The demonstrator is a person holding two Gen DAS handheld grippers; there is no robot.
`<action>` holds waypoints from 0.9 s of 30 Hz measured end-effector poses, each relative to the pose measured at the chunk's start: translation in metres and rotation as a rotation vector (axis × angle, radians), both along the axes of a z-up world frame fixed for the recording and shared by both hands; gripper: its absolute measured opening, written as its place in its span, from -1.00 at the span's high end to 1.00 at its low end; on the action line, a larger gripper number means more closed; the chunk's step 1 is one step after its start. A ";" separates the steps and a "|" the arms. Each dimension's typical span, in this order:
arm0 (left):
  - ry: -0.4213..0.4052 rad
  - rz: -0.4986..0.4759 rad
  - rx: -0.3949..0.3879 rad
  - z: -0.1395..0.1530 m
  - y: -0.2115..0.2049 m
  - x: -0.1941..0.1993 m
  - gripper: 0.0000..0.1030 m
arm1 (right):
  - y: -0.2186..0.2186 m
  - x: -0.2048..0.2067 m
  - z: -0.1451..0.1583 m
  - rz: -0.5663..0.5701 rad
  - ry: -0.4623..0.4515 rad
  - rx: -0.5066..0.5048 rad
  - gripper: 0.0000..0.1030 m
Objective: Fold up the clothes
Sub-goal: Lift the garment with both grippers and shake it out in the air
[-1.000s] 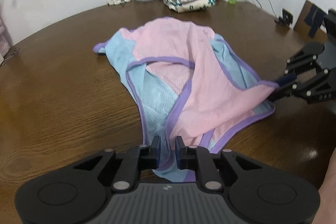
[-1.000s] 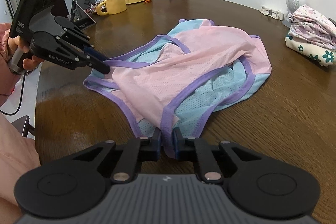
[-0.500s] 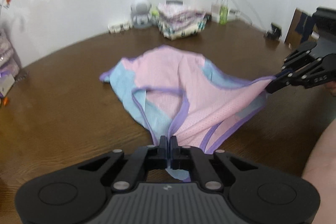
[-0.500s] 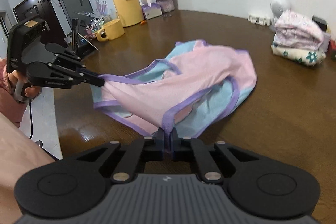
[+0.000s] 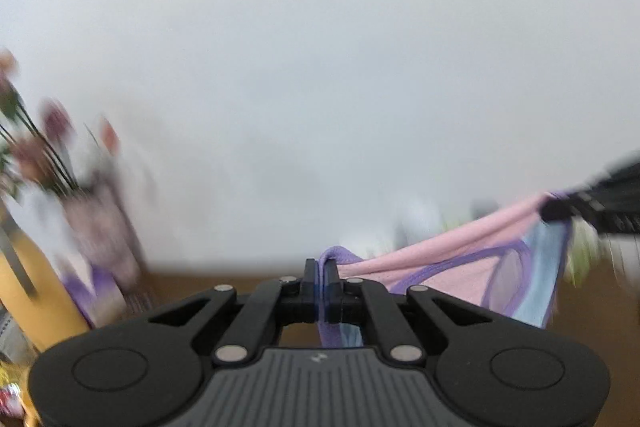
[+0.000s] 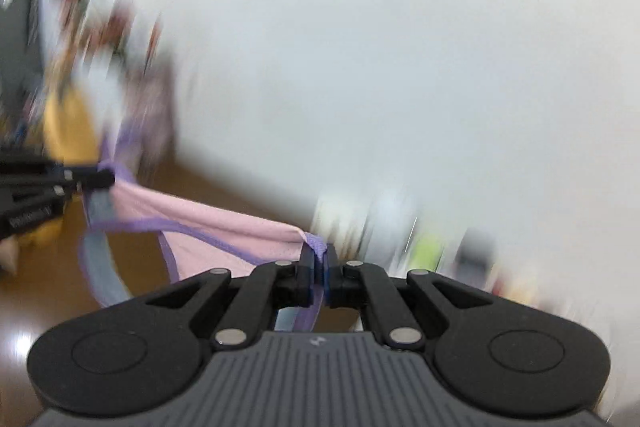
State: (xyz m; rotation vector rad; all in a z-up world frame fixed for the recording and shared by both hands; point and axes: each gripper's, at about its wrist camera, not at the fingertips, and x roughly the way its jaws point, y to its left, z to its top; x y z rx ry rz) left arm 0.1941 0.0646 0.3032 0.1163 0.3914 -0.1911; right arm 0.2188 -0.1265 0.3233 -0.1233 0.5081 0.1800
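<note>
1. One garment, pink and pale blue with purple binding, hanging clear of the worktop, stretched between two sets of tongs along its upper edge.
2. Changed within the last second: previously spread flat and rumpled on the worktop, now lifted off it entirely and drawn into a taut band, with the lower part sagging below. Both views heavily smeared, consistent with a fast upward sweep.
3. Left tongs: together, clamped on a purple-bound corner of the garment; cloth seen passing between the pads and trailing beneath.
4. Right tongs: together, clamped on the opposite purple-bound corner; same arrangement, with a strip of binding hanging down through the gap.
5. Each set of tongs also visible from the other's camera, at the far end of the stretched edge, apparently gripping there.
6. Judged meaning for the task: pick-up and shake-out stage, not yet a fold. Garment likely being opened and straightened in the air ahead of laying down flat. No fold made so far.
7. Risk noted: hold confined to narrow binding at both corners; slip possible under a sharp tug.
8. Count: garments in hand, one; tongs, two; worktop, one, brown wood.
9. Surroundings: yellow vessel and blurred flowers at left of the left view; remaining background items too smeared to identify or count.
</note>
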 end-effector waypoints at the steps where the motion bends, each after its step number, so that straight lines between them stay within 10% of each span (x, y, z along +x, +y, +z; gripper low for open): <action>1: -0.056 0.027 -0.020 0.028 0.001 0.005 0.98 | 0.002 0.001 0.028 -0.008 -0.061 0.013 0.94; 8: -0.250 0.087 -0.045 0.145 0.002 -0.022 0.98 | 0.015 -0.020 0.128 -0.018 -0.278 0.011 0.94; 27: -0.269 0.166 -0.150 0.154 0.001 -0.100 0.98 | 0.034 -0.056 0.125 0.047 -0.251 -0.059 0.94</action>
